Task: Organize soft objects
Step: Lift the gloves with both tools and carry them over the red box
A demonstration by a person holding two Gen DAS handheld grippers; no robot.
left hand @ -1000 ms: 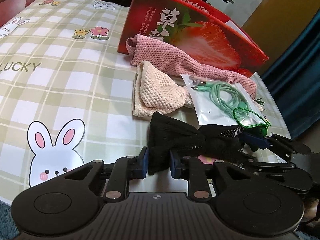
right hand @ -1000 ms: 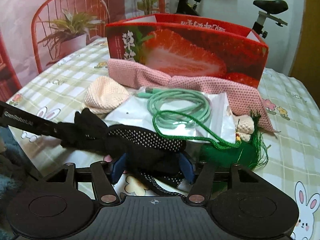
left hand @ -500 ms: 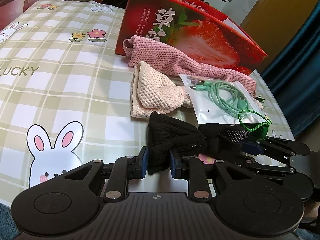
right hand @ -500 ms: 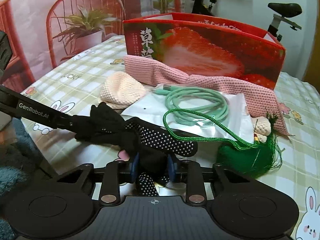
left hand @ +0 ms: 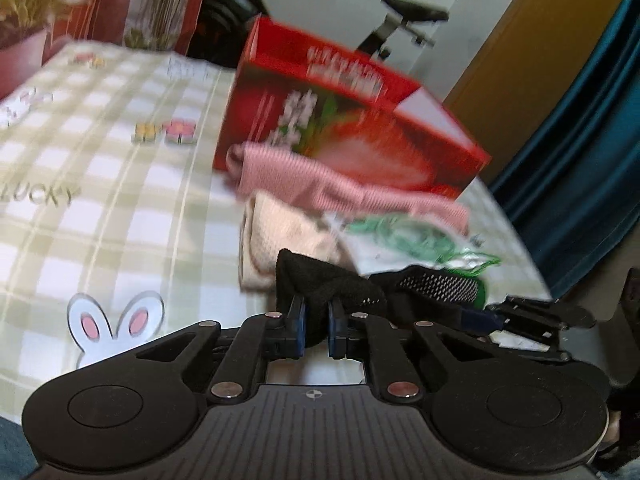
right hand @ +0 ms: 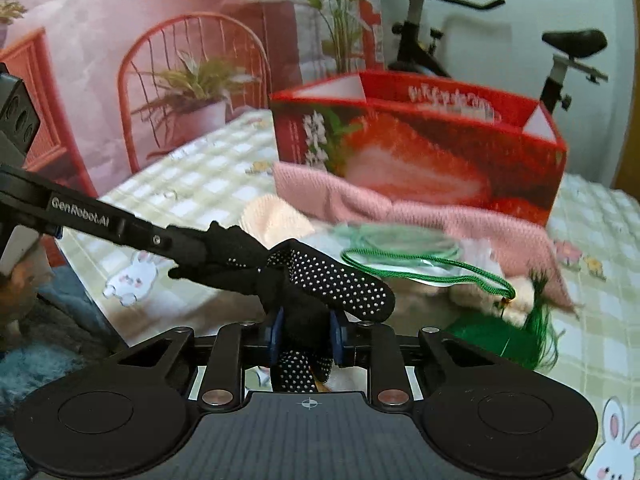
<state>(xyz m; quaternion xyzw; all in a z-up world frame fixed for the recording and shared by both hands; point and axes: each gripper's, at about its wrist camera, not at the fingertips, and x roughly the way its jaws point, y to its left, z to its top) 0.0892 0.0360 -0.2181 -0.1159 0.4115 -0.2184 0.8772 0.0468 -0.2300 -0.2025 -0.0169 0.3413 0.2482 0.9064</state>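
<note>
Nearest to you, both hand-held grippers are clamped on the same black dotted sock (right hand: 320, 280). Your left hand-held gripper (left hand: 316, 320) has just pinched down to its tightest on the plain cuff end, and your right hand-held gripper (right hand: 306, 330) has just finished closing from a loose straddle to a firm grip on the bunched middle, with the dotted foot sticking out to the right above its pads.

Since a second ago the sock has come up off the tabletop (left hand: 120, 184): it now hangs stretched between your two grippers, clear of the checked cloth, and the blur in both views fits an upward lift. That suggests the pick is done and the carrying step has begun.

Just beyond the sock, the clear bag of mint-green cable (right hand: 396, 240), the green tassel (right hand: 516, 332) with its cord, the cream knit cloth (left hand: 276, 236) and the long pink knit cloth (right hand: 440, 216) lie where they were, untouched.

Farthest back stands the open red strawberry box (right hand: 420, 152), the likely place for the sock. Mind that the dangling toe does not drag the green cord along with it.
</note>
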